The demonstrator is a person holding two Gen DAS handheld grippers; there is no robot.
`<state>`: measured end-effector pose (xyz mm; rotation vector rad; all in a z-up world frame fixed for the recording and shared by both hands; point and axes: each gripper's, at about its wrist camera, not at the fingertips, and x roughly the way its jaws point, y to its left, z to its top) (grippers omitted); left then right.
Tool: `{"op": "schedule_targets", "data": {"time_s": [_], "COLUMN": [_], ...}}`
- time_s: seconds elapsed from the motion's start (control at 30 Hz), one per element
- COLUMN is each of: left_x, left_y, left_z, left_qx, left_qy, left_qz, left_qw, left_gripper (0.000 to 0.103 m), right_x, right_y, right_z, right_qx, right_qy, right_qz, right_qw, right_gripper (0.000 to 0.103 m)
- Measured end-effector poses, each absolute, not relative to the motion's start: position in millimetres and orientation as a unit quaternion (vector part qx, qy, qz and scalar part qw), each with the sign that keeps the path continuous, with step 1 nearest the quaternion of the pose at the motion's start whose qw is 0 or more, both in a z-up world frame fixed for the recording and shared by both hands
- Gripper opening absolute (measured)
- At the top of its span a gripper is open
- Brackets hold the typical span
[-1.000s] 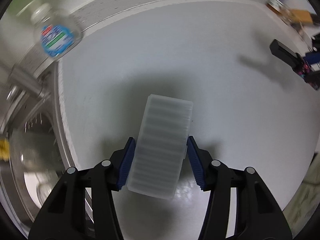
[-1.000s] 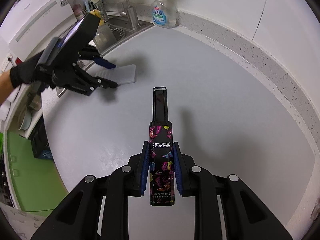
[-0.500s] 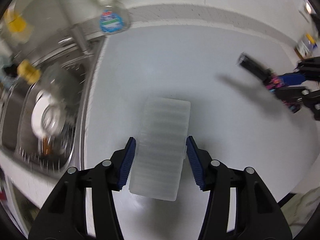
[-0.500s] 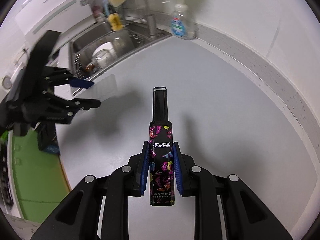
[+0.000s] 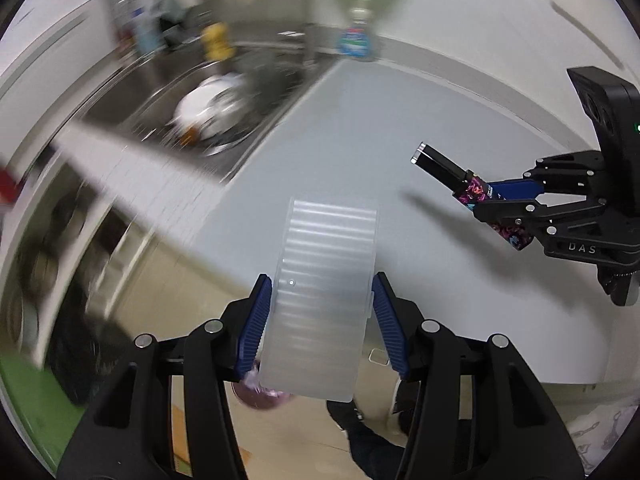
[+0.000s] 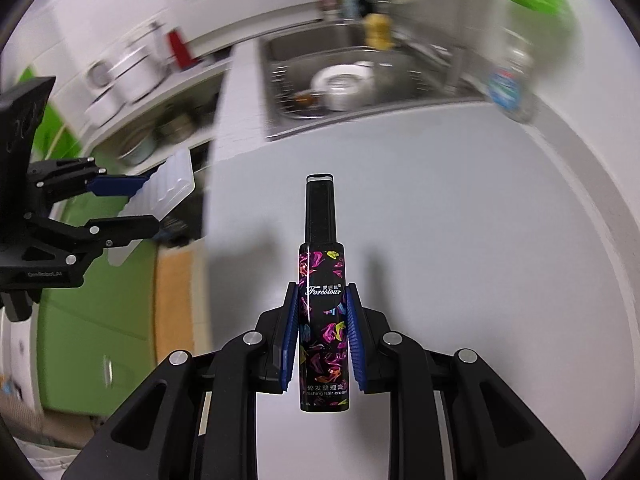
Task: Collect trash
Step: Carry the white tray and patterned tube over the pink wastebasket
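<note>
My left gripper (image 5: 322, 296) is shut on a ribbed translucent plastic tray (image 5: 324, 280), held in the air over the front edge of the white counter (image 5: 360, 128). The right wrist view shows that tray (image 6: 168, 184) and the left gripper (image 6: 136, 208) at far left, past the counter's edge. My right gripper (image 6: 322, 312) is shut on a black hair cream tube (image 6: 322, 280) with a coloured print, cap pointing away, above the counter (image 6: 460, 220). In the left wrist view the tube (image 5: 464, 184) and right gripper (image 5: 508, 200) hang at the right.
A steel sink (image 6: 352, 76) with white dishes lies at the counter's far end, with a soap bottle (image 6: 508, 92) beside it. Green cabinet fronts (image 6: 92, 312) and floor lie below the counter's edge. A person's dark shoes (image 5: 360, 420) show under the tray.
Both grippers have swung and rolled away from the counter's middle toward its edge. The left one rose and now holds the tray past the edge. Both grips stayed the same.
</note>
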<state>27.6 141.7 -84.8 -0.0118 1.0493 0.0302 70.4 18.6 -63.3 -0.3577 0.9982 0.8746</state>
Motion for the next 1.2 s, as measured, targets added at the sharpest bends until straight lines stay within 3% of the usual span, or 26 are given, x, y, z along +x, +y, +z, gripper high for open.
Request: {"op": "schedule_targets", "data": {"time_s": [0.33, 0.57, 0.87, 1.1, 1.2], "left_x": [-78.5, -121.8, -135.1, -137.3, -139.9], "left_y": [214.7, 274.5, 340.6, 371.4, 376.3], "left_z": [-125.6, -210.7, -378.7, -544.4, -590.1], "left_qx": [-0.100, -0.154, -0.204, -0.244, -0.252], "left_qy": [0.505, 0.508, 0.522, 0.543, 0.548], "left_qz": [0.122, 0.165, 0.180, 0.172, 0.170], "left_qw": [0.849, 0.831, 0.808, 0.785, 0.779], "left_gripper": [0.052, 0.052, 0.052, 0.051, 0.052], "right_x": [-9.8, -49.6, -57.2, -53.8, -54.7], "right_y": [125.0, 203.8, 277.8, 295.7, 295.2], "right_z": [-81.4, -156.2, -302.2, -416.6, -455.9], "right_qx": [-0.201, -0.239, -0.272, -0.284, -0.285], "right_qy": [0.444, 0.460, 0.491, 0.515, 0.524], "right_qz": [0.509, 0.519, 0.507, 0.487, 0.483], "right_qw": [0.710, 0.680, 0.654, 0.645, 0.641], "right_gripper": [0.022, 0.022, 0.022, 0.022, 0.022]}}
